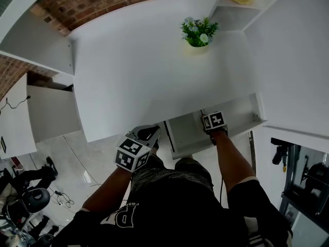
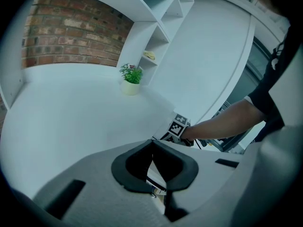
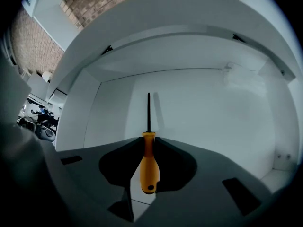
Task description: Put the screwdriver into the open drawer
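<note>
The right gripper [image 1: 212,120] reaches into the open drawer [image 1: 237,112], which stands pulled out from under the near edge of the white desk [image 1: 144,71], towards its right end. In the right gripper view the right gripper's [image 3: 148,139] jaws are clamped on the orange handle of the screwdriver [image 3: 148,167], with the butt of the handle nearest the camera. The thin dark shaft points straight ahead at the drawer's [image 3: 199,103] bare white inside. The shaft throws a faint shadow on that surface just to its right; whether the tip touches the surface cannot be told. The screwdriver is thus inside the drawer's space but in the gripper's hold, not lying loose. The left gripper [image 1: 147,134] hangs at the near edge of the desk, just left of the drawer. In its own view the left gripper's [image 2: 152,144] jaws are closed, with the black pads meeting at their tips and nothing between them. Past them, to the right, the marker cube of the right gripper [image 2: 178,125] shows at the drawer, with the person's forearm [image 2: 222,122] behind it. At the far side of the desk stands a small potted plant [image 1: 198,32], and a brick wall [image 1: 103,1] rises at the far left.
</note>
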A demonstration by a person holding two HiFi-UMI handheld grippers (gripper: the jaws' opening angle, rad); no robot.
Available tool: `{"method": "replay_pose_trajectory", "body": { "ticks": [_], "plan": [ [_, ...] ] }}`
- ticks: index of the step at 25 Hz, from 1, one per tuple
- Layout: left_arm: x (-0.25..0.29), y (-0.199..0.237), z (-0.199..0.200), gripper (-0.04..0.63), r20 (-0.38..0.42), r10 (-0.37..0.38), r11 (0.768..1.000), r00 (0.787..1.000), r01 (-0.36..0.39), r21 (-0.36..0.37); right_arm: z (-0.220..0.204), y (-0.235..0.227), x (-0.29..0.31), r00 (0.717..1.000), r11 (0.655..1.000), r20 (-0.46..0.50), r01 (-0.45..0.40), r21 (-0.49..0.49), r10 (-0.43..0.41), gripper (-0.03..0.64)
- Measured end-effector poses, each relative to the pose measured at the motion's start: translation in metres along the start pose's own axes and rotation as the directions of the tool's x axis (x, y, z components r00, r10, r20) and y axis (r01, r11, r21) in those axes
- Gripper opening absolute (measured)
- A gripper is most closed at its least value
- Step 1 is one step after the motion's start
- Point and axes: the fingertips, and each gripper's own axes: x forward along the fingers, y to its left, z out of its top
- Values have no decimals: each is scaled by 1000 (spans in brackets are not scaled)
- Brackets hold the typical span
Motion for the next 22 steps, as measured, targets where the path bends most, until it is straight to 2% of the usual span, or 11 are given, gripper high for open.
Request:
{"method": "replay_pose_trajectory", "body": {
  "ticks": [13,22],
  "plan": [
    [0,2,15,18,-2,-52,997,999,52,54,3,2,-13,999,999,20,30,28,-31,78],
    [-6,-3,30,18,-2,-129,985,992,129,115,5,9,-48,992,993,92,73,89,-81,77]
  ]
}}
